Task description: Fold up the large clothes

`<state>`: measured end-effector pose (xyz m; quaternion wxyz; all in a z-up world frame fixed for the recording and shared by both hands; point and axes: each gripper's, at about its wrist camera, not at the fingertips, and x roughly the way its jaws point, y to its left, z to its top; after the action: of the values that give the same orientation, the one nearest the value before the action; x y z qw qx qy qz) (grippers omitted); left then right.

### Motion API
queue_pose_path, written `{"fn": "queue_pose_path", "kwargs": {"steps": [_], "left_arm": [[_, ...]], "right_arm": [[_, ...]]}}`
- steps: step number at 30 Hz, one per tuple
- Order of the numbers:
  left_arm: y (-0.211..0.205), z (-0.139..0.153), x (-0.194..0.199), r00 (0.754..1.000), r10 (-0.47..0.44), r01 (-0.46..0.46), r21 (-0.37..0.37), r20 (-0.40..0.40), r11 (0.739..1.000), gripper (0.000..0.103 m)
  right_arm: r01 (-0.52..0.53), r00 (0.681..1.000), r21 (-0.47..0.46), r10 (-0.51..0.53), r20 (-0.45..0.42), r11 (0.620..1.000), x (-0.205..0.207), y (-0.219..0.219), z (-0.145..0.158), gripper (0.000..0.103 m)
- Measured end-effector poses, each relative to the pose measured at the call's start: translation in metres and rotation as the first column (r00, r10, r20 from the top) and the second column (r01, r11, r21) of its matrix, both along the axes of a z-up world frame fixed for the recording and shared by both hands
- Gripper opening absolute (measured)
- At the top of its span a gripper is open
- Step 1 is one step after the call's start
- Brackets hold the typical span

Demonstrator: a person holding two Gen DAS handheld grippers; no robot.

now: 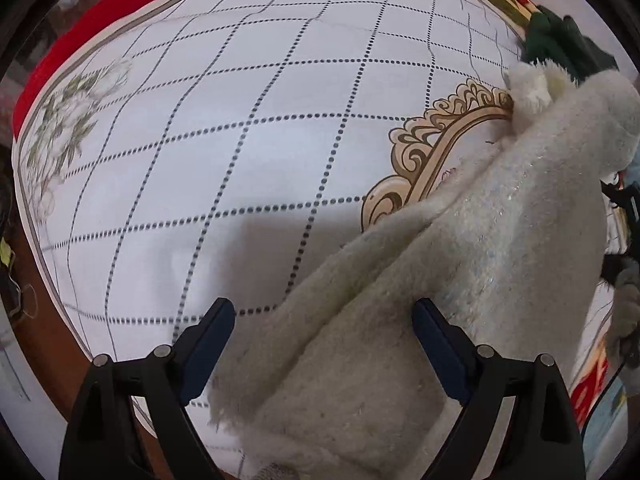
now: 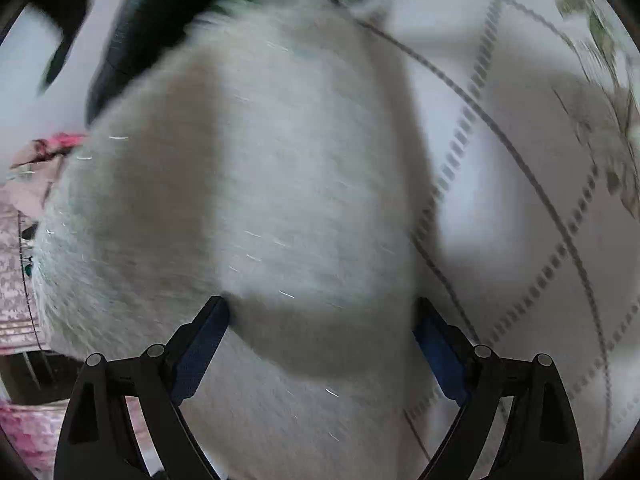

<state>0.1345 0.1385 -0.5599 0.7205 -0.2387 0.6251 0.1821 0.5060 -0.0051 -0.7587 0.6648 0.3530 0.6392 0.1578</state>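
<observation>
Both my tongs — left tongs (image 1: 324,332), right tongs (image 2: 322,330) — gape wide over the fluffy white sweater (image 1: 500,240); one fold's laid, more left.

Between the fingers of the left hand-held gripper (image 1: 323,356) lies a white garment (image 1: 460,264) of thick, fuzzy fleece-like cloth with small glinting flecks. Beyond it spreads a smooth, matt printed sheet (image 1: 248,160) of woven cloth. The fingers (image 1: 208,344) look like matt black plastic with dull blue pads and small metal pins.
</observation>
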Motion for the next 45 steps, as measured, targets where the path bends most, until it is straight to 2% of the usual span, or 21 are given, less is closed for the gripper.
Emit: {"fn": "queue_pose_path", "kwargs": {"steps": [1, 2, 5, 8, 10, 12, 13, 15, 16, 18, 20, 22, 23, 24, 25, 26, 29, 33, 38, 41, 45], "left_arm": [[0.0, 0.0, 0.002, 1.0, -0.013, 0.013, 0.017, -0.003, 1.0, 0.091], [0.0, 0.0, 0.003, 1.0, -0.027, 0.027, 0.035, -0.007, 0.999, 0.091], [0.001, 0.004, 0.004, 0.999, -0.05, 0.051, 0.063, -0.016, 0.997, 0.091], [0.0, 0.02, 0.001, 0.997, -0.078, 0.079, 0.101, -0.008, 0.992, 0.091], [0.002, 0.034, -0.005, 0.997, -0.079, 0.078, 0.101, 0.005, 0.992, 0.091], [0.005, 0.043, -0.017, 0.998, -0.066, 0.065, 0.091, 0.014, 0.994, 0.091], [0.006, 0.048, -0.023, 0.998, -0.055, 0.053, 0.087, 0.016, 0.995, 0.091], [0.005, 0.062, -0.036, 0.999, -0.03, 0.028, 0.1, 0.023, 0.995, 0.091], [0.004, 0.068, -0.04, 0.999, -0.025, 0.022, 0.116, 0.026, 0.993, 0.091], [-0.004, 0.078, -0.049, 0.999, -0.03, 0.023, 0.149, 0.041, 0.989, 0.091], [-0.017, 0.072, -0.042, 0.998, -0.056, 0.049, 0.176, 0.039, 0.983, 0.091], [-0.022, 0.053, -0.027, 0.999, -0.054, 0.053, 0.2, 0.002, 0.978, 0.091], [-0.017, 0.04, -0.019, 0.999, -0.032, 0.036, 0.214, -0.019, 0.976, 0.091], [-0.009, 0.026, -0.012, 0.999, 0.0, 0.008, 0.223, -0.037, 0.975, 0.091], [0.003, 0.013, -0.006, 0.998, 0.044, -0.031, 0.228, -0.05, 0.973, 0.093], [0.013, 0.004, -0.005, 0.995, 0.075, -0.061, 0.218, -0.059, 0.974, 0.095], [0.039, -0.023, 0.003, 0.983, 0.172, -0.167, 0.078, -0.06, 0.983, 0.098], [0.04, -0.007, 0.0, 0.984, 0.176, -0.173, 0.062, -0.038, 0.983, 0.098], [0.038, 0.033, -0.03, 0.981, 0.196, -0.196, 0.073, 0.01, 0.978, 0.096], [0.04, 0.045, -0.052, 0.971, 0.232, -0.233, 0.012, 0.048, 0.972, 0.096], [0.029, 0.025, -0.06, 0.977, 0.213, -0.211, -0.067, 0.023, 0.975, 0.094]], "right_arm": [[0.007, 1.0, 0.012, -0.007, -0.003, 1.0, -0.004, 0.0, 0.003, 0.047], [0.043, 0.999, 0.044, -0.042, -0.013, 0.998, -0.012, -0.006, 0.006, 0.037], [0.177, 0.984, 0.092, -0.173, -0.047, 0.98, -0.049, -0.038, 0.023, 0.032], [0.293, 0.95, 0.033, -0.287, -0.122, 0.956, -0.107, -0.083, 0.043, 0.031], [0.284, 0.939, -0.084, -0.295, -0.177, 0.955, -0.145, -0.108, 0.055, 0.036], [0.186, 0.937, -0.243, -0.246, -0.246, 0.952, -0.176, -0.126, 0.064, 0.059], [0.131, 0.939, -0.307, -0.217, -0.267, 0.943, -0.189, -0.13, 0.068, 0.064], [0.065, 0.955, -0.376, -0.167, -0.245, 0.924, -0.201, -0.137, 0.087, 0.074], [0.017, 0.967, -0.417, -0.122, -0.225, 0.909, -0.204, -0.136, 0.102, 0.074], [-0.025, 0.986, -0.43, -0.05, -0.161, 0.902, -0.201, -0.116, 0.125, 0.074], [-0.091, 0.994, -0.408, 0.057, -0.095, 0.909, -0.187, -0.096, 0.144, 0.074], [-0.174, 0.984, -0.349, 0.173, -0.036, 0.921, -0.167, -0.068, 0.142, 0.072], [-0.193, 0.98, -0.353, 0.199, -0.018, 0.915, -0.157, -0.056, 0.138, 0.067], [-0.196, 0.978, -0.356, 0.209, -0.002, 0.914, -0.143, -0.053, 0.132, 0.055], [-0.192, 0.978, -0.373, 0.209, 0.005, 0.908, -0.128, -0.049, 0.122, 0.055], [-0.183, 0.98, -0.4, 0.197, -0.005, 0.898, -0.106, -0.046, 0.114, 0.055], [-0.145, 0.989, -0.402, 0.132, -0.059, 0.904, -0.073, -0.027, 0.077, 0.055], [-0.139, 0.986, -0.382, 0.09, -0.144, 0.914, -0.057, -0.03, 0.073, 0.065], [-0.152, 0.988, -0.343, 0.146, -0.045, 0.927, -0.08, -0.048, 0.143, 0.065], [-0.162, 0.986, -0.361, 0.161, -0.031, 0.918, -0.09, -0.048, 0.167, 0.066], [-0.211, 0.977, -0.345, 0.192, -0.09, 0.914, -0.1, -0.046, 0.149, 0.068]]}}
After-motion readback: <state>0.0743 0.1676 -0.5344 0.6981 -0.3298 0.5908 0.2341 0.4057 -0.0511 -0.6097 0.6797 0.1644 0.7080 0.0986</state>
